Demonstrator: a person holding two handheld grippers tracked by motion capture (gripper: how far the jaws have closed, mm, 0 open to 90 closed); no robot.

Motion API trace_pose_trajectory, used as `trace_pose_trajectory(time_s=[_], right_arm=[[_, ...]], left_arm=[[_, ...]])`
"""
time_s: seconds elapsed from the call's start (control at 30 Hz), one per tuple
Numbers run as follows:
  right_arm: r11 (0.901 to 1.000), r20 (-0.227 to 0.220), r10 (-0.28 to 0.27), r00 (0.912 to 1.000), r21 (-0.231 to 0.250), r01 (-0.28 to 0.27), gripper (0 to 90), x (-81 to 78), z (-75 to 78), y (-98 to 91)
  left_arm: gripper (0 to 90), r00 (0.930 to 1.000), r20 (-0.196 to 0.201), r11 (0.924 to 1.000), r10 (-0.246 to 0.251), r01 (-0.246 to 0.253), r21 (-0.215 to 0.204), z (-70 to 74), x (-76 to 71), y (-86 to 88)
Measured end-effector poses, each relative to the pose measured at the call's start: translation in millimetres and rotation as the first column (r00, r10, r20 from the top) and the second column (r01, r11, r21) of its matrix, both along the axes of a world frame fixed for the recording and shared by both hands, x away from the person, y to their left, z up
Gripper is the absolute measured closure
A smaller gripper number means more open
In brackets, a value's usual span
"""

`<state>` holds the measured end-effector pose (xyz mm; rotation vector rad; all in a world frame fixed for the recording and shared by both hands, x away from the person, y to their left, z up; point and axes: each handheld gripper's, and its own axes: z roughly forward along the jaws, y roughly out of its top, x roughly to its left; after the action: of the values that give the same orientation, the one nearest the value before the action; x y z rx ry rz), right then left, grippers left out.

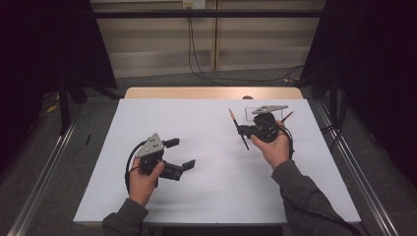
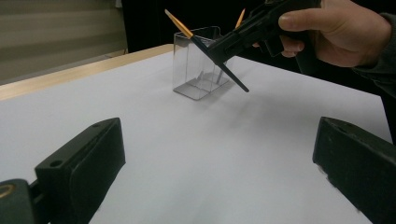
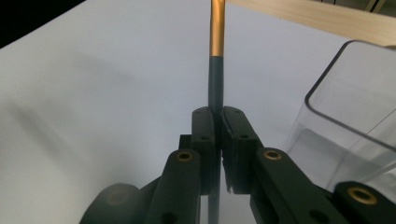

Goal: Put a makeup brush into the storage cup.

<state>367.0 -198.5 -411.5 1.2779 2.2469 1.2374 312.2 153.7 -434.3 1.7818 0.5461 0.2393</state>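
Pinching a slim dark pencil (image 3: pixel 215 88) with a gold-orange end, the right gripper (image 3: pixel 216 116) has its jaws pressed tight on the shaft, holding it up off the white table (image 1: pixel 211 162) just beside a clear plastic holder (image 2: pixel 198 60); from the left gripper view you can see the pencil slanting through the jaws, gold end up, dark point down and clear of the table; another orange-tipped stick (image 2: pixel 240 18) already leans inside the holder, at least it looks that way.

Left gripper (image 1: pixel 179 153) sits well apart on the near left side, jaws spread wide, nothing between them, just hovering low over the table.

My guess is the pencil is headed for the holder; biggest risk imo is that slant; come down like that and the point could catch the rim and tip the light holder over; it's also a thin round shaft in flat pads, so it could swivel or slip; nothing is steadying the holder either.
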Motion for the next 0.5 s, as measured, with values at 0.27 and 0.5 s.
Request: trace_pose_trajectory(time_s=[0.27,0.5], right_arm=[[0.9998,0.05,-0.01,0.9987,0.015,0.009,84.2,-3.8,1.1,-1.8],[0.9987,0.086,-0.02,0.9961,0.048,0.016,84.3,-6.6,2.9,-4.0]], left_arm=[[2.1,1.0,-0.002,1.0,-0.001,0.001,0.001,-0.2,-0.5,-0.5],[2.1,1.0,-0.002,1.0,0.001,-0.001,0.002,-0.2,-0.4,-0.2]])
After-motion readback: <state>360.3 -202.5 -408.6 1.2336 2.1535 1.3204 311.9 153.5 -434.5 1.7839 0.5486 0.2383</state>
